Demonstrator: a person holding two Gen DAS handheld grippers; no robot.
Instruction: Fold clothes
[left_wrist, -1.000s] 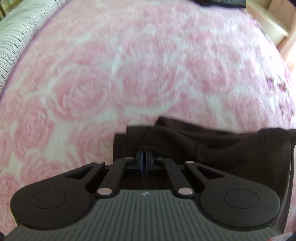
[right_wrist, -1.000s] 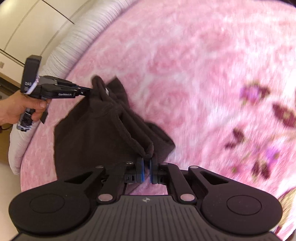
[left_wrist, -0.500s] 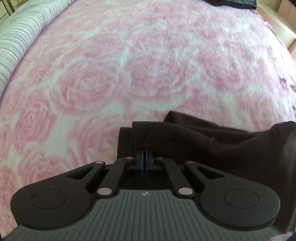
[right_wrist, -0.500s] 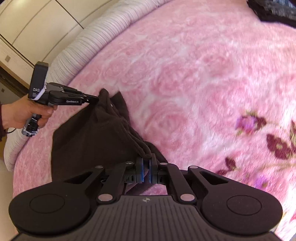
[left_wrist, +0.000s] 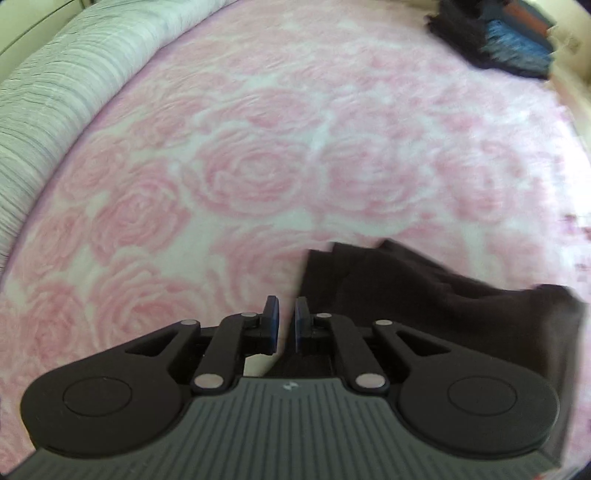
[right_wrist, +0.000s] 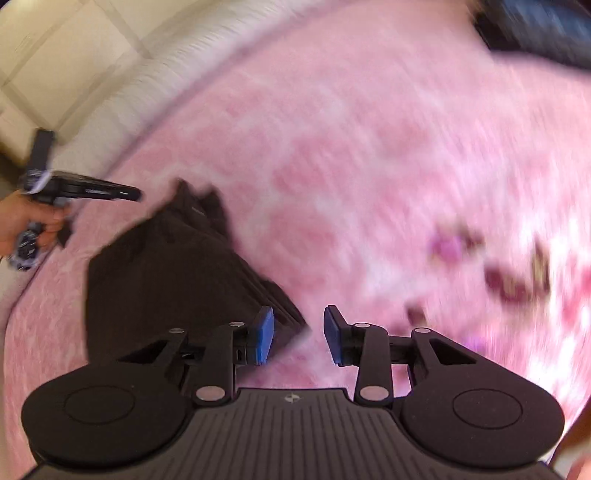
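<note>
Our left gripper (left_wrist: 287, 321) has its pads a narrow gap apart with nothing between them, and our right gripper (right_wrist: 298, 334) is spread wide, also holding nothing. The dark brown garment (right_wrist: 166, 273) lies folded on the pink rose-patterned blanket (left_wrist: 258, 177), between the two tools: its near corner sits just ahead and to the left of the right gripper's left pad, and its far corner lies just short of the left gripper's tips as the right view shows them. From the left view the cloth begins just right of the right pad and runs off to the right.

We judge that a fold has been laid down and both ends let go. The stacked edges along the garment's right-hand side suggest several layers already. The next move, as we read it, calls for either a fresh pinch on one short edge to halve the bundle, or lifting it whole to set aside; either way the pads must close on all layers at once, or the stack will slide open.

We count two grippers, one brown garment in hand's reach, one blanket, and one dark pile of clothes (left_wrist: 491, 40) far ahead of the left gripper, to the right. How many pieces that pile holds we cannot tell; both views are blurred.
</note>
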